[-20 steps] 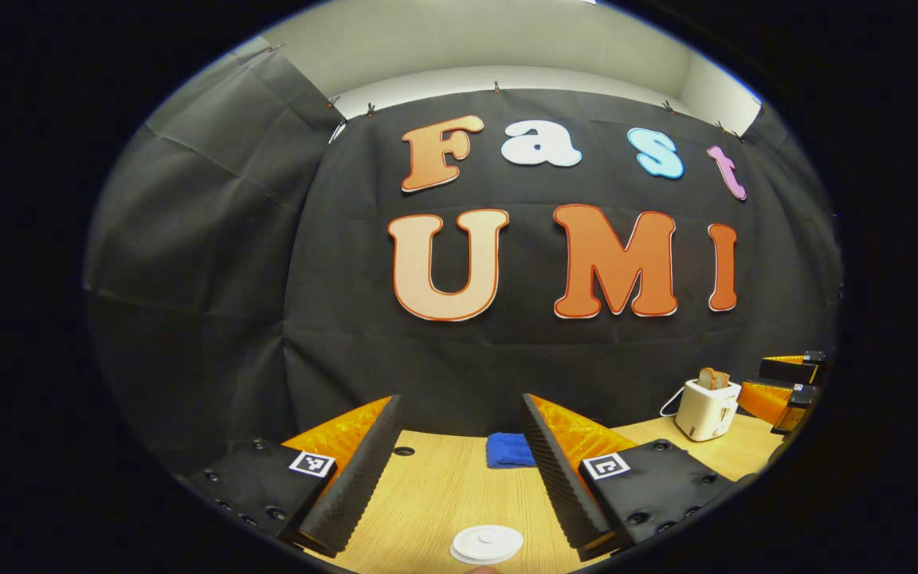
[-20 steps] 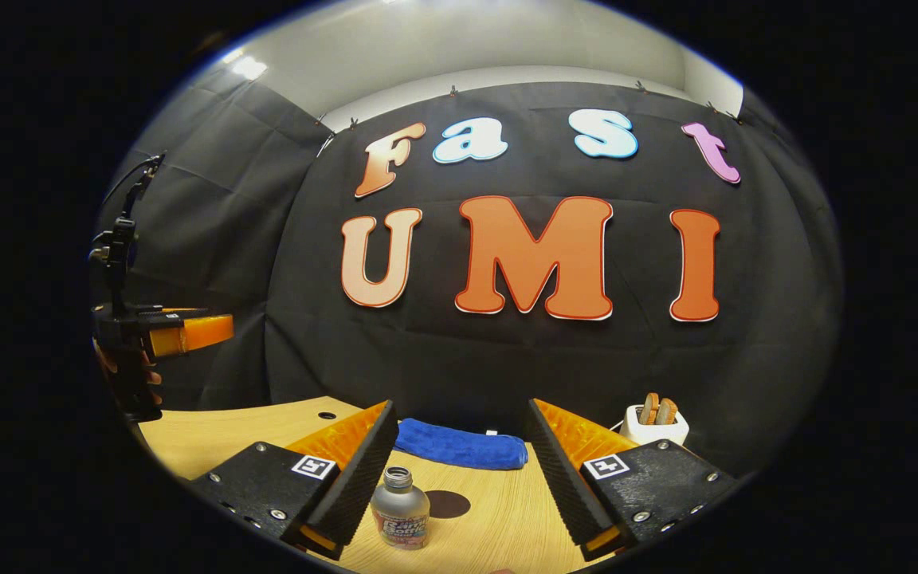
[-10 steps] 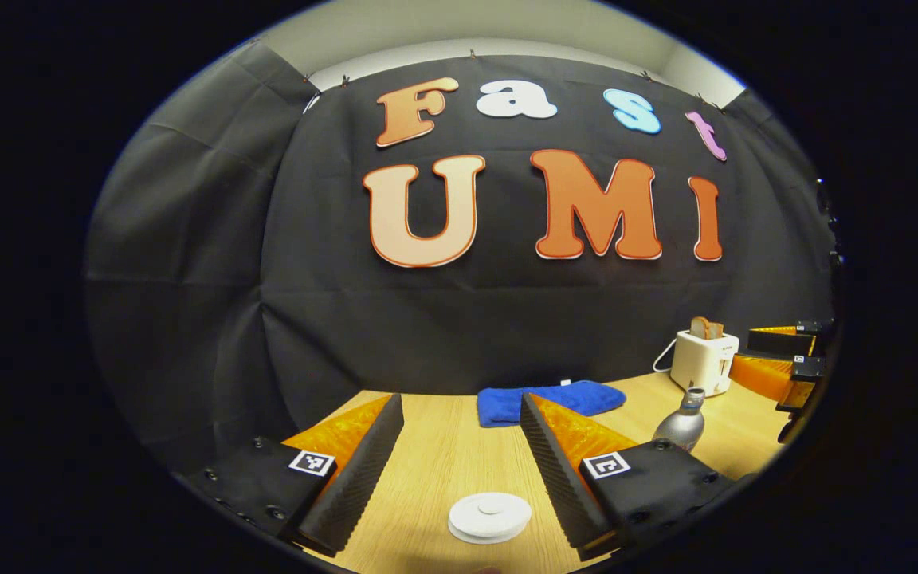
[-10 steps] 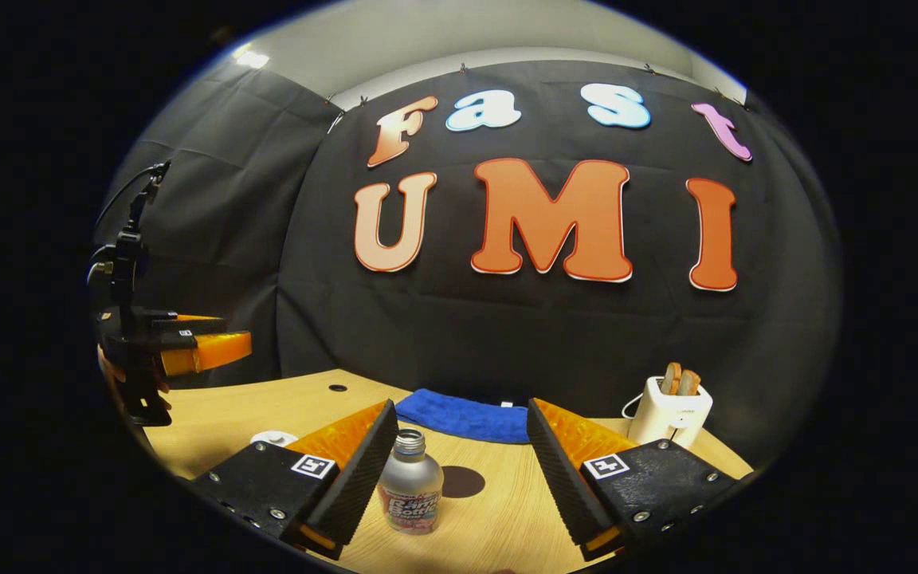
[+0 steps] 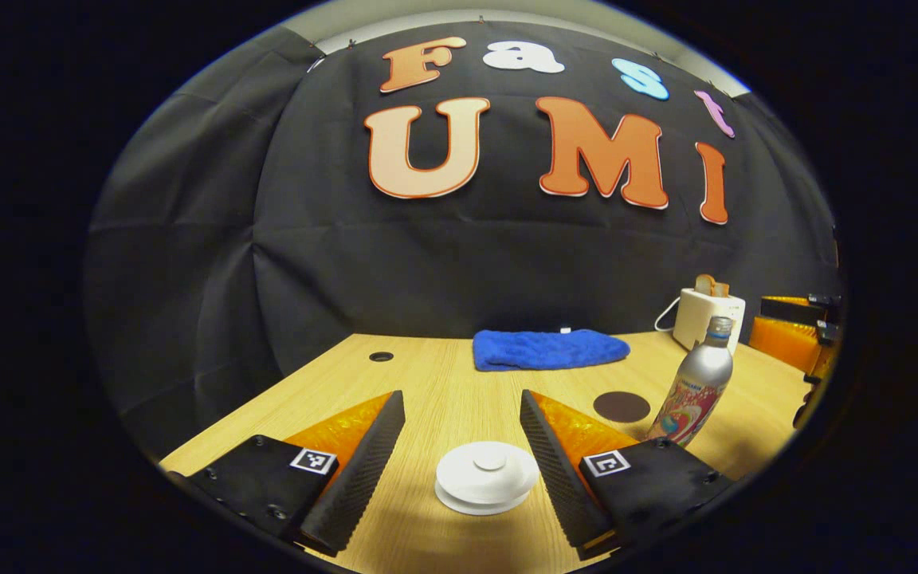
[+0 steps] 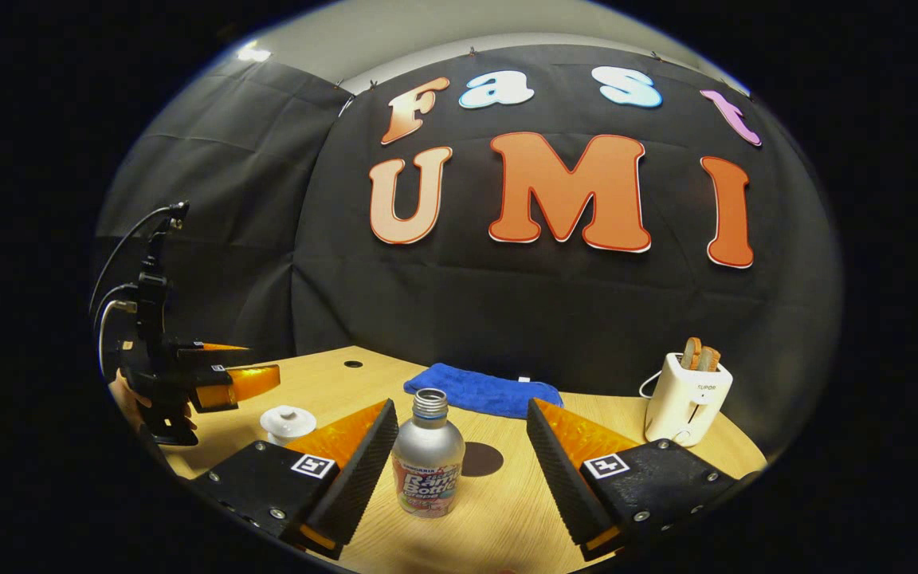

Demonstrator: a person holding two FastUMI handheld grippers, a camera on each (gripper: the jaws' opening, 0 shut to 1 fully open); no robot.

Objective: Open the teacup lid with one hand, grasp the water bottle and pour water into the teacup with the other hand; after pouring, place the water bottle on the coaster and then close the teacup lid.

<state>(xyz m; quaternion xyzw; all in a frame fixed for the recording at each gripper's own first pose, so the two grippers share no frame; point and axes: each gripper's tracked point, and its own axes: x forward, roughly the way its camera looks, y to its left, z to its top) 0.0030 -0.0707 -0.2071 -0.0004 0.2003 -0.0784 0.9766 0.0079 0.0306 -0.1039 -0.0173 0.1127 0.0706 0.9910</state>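
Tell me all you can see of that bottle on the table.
The bottle is a small, silvery one that looks like metal, with rounded shoulders, a narrow threaded neck and no cap. A colourful printed label wraps its lower half. It stands upright on the wooden table, between the fingers of the open right gripper, which do not touch it. A dark round coaster lies just behind it. Whether it holds water cannot be told.

The left gripper (image 5: 455, 446) tips down toward the white round teacup lid (image 5: 484, 476), now between its open fingers. The right gripper (image 6: 459, 462) lowers too, the uncapped silver water bottle (image 6: 428, 466) rising between its fingers.
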